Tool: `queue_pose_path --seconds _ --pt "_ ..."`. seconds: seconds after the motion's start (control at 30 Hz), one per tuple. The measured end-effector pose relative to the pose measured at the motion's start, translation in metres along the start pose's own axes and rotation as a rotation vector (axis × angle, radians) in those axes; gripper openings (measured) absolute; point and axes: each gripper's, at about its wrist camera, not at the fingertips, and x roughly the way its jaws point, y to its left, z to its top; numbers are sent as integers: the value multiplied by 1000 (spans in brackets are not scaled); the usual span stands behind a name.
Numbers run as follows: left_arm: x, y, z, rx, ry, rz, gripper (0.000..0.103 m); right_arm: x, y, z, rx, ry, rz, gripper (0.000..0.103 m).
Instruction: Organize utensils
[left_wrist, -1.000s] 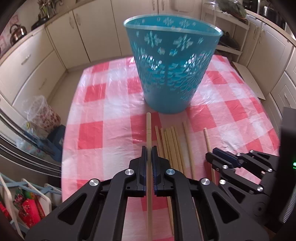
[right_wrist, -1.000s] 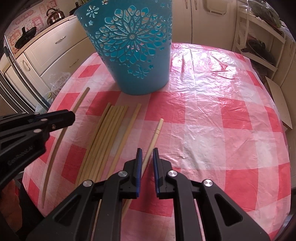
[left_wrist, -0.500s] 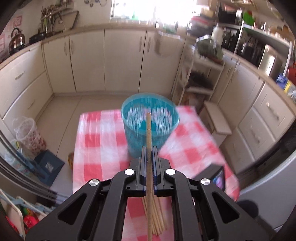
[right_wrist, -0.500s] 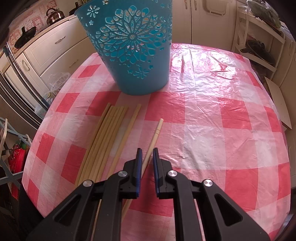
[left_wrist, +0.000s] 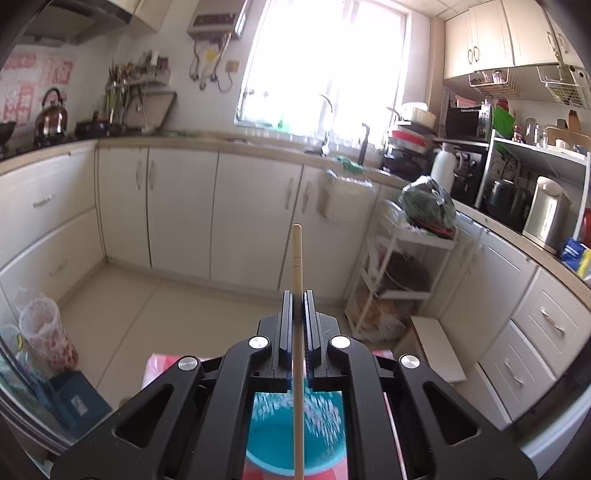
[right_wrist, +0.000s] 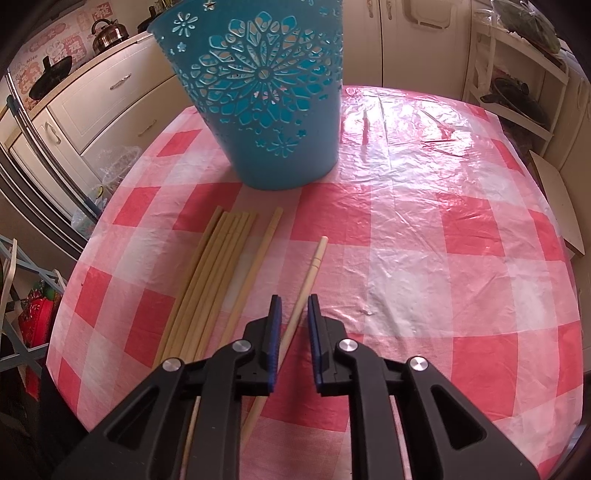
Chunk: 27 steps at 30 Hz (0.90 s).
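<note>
My left tool (left_wrist: 297, 295) is clamped on a single chopstick (left_wrist: 297, 258), whose shaft runs straight along the tool's own line, its notched end projecting ahead of the fingertips and its other end passing back under the camera. The relation that governs my coming move is vertical: the blue basket (left_wrist: 295, 435) sits directly beneath this tool, its open mouth visible through the gap in the frame, with the chopstick's rear length crossing over that mouth. I hold the left tool high over the bench, pointing only slightly downward toward the kitchen cabinets, so I judge that the stick must be tipped toward upright before release. My right tool (right_wrist: 294, 301) is low over the checked cloth of the bench (right_wrist: 443, 258), pitched steeply down; its jaws are narrow and opening, with a loose chopstick (right_wrist: 308, 280) lying between them on the cloth, the pads clear of it. That stick's long axis runs away from me toward the basket (right_wrist: 266, 92), which stands upright beyond its tip. A bundle of chopsticks (right_wrist: 207, 280) lies parallel, just to its left in the right wrist view.
</note>
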Motion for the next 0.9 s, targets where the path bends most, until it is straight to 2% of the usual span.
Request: queue_pose_path --seconds 0.13,0.3,0.47,0.7,0.8,0.87,0.9 --pt "40 -3 -12 -10 -17 61 5 1 0 0 4 0 7 16" --pt "74 0 -48 -18 62 106 5 1 -1 0 7 -3 15 18" --pt "80 0 -78 44 119 139 5 1 0 0 1 -7 22 22" --pt "81 8 -102 66 194 157 8 1 0 0 1 -10 25 23" --pt "78 14 -108 56 228 157 21 1 -1 0 -1 -10 24 23" --pt "75 18 -109 48 237 159 35 1 0 0 -3 -10 23 23" --pt "70 21 -109 43 238 161 38 1 0 0 -5 -10 23 23"
